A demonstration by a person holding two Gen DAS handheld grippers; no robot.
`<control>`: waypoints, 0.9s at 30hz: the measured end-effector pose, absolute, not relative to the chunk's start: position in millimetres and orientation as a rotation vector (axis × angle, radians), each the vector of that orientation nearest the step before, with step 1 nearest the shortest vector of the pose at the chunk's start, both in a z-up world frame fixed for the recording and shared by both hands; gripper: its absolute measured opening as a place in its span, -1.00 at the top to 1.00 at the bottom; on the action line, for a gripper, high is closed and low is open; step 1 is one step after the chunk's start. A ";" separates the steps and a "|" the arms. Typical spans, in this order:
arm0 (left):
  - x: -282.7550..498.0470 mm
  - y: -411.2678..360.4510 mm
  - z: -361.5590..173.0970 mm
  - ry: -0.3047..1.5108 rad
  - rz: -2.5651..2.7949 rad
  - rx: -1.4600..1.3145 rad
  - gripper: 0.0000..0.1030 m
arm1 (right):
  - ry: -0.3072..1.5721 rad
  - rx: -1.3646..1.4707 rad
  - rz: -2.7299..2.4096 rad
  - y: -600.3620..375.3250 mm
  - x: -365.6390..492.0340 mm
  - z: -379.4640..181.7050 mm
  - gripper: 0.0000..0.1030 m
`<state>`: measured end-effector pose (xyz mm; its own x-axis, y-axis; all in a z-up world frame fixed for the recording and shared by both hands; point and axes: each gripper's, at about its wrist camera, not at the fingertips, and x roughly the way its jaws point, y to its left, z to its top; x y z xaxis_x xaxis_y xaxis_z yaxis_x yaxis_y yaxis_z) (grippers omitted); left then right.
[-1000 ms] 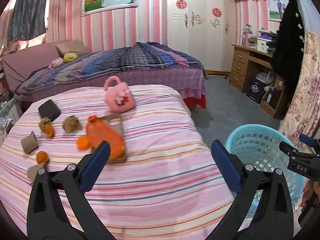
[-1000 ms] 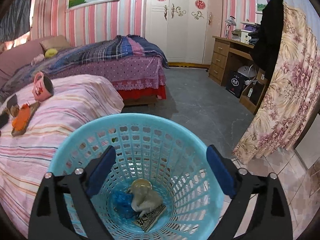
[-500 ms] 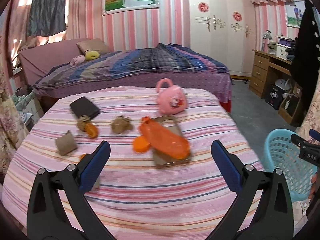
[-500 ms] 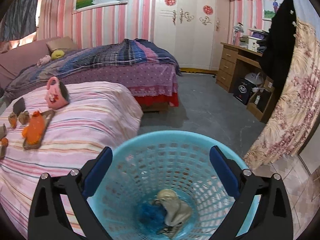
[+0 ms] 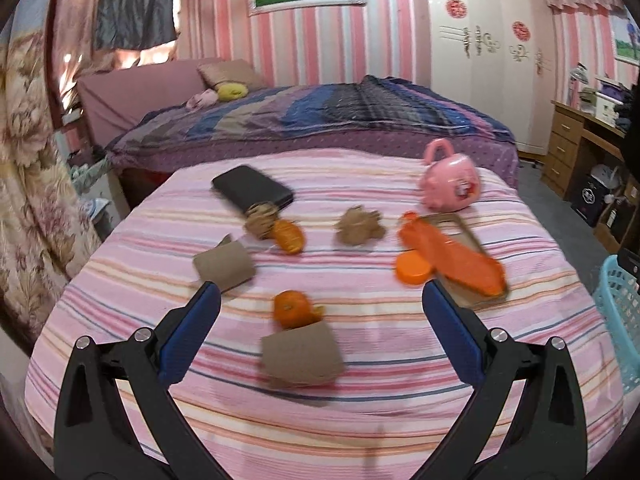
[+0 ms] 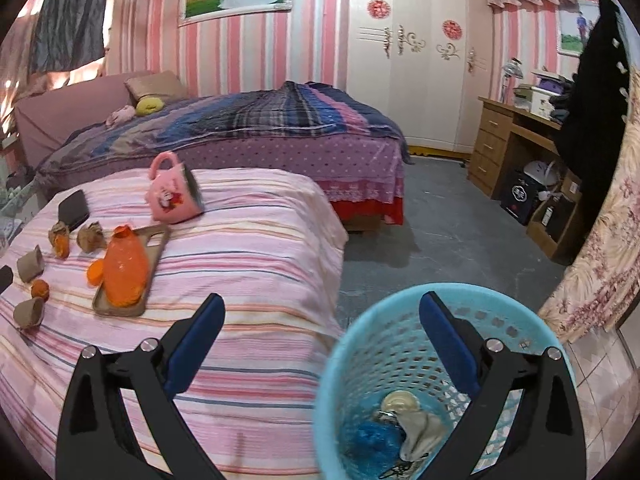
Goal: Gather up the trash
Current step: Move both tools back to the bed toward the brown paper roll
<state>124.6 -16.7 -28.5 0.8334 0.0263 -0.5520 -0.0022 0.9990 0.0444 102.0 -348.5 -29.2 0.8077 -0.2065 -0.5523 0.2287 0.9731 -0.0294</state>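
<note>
Trash lies scattered on the pink striped bed (image 5: 360,420): a brown paper cup (image 5: 302,356) on its side nearest me, orange peel (image 5: 294,309) just behind it, a second cup (image 5: 224,266), crumpled brown paper (image 5: 358,226), another peel (image 5: 289,235) and an orange plastic bag (image 5: 456,258). My left gripper (image 5: 318,328) hangs open above the nearest cup and peel, holding nothing. My right gripper (image 6: 322,338) is open and empty over the bed's edge and the light blue basket (image 6: 362,344), which holds a blue wrapper (image 6: 374,438) and a beige scrap (image 6: 416,424).
A pink mug (image 5: 450,184) lies on its side, with a black wallet (image 5: 252,192) and a phone case (image 5: 466,240) under the orange bag. A second bed (image 6: 256,128) stands behind. Grey floor (image 6: 440,232), a wooden desk (image 6: 508,148) and a floral curtain (image 6: 608,248) are to the right.
My left gripper has swung left across the bed, from the basket side to over the nearest cup and peel. The right gripper rose and drifted left, so the basket now sits lower right.
</note>
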 end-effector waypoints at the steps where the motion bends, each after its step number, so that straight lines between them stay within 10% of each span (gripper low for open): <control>1: 126.6 -9.8 -31.4 0.592 0.021 0.035 -0.89 | 0.590 0.028 -0.227 -342.2 104.3 -30.1 -0.86; 27: 141.6 43.8 -75.3 0.755 -0.004 0.002 -0.89 | 0.637 -0.030 -0.208 -274.4 138.9 -50.7 -0.91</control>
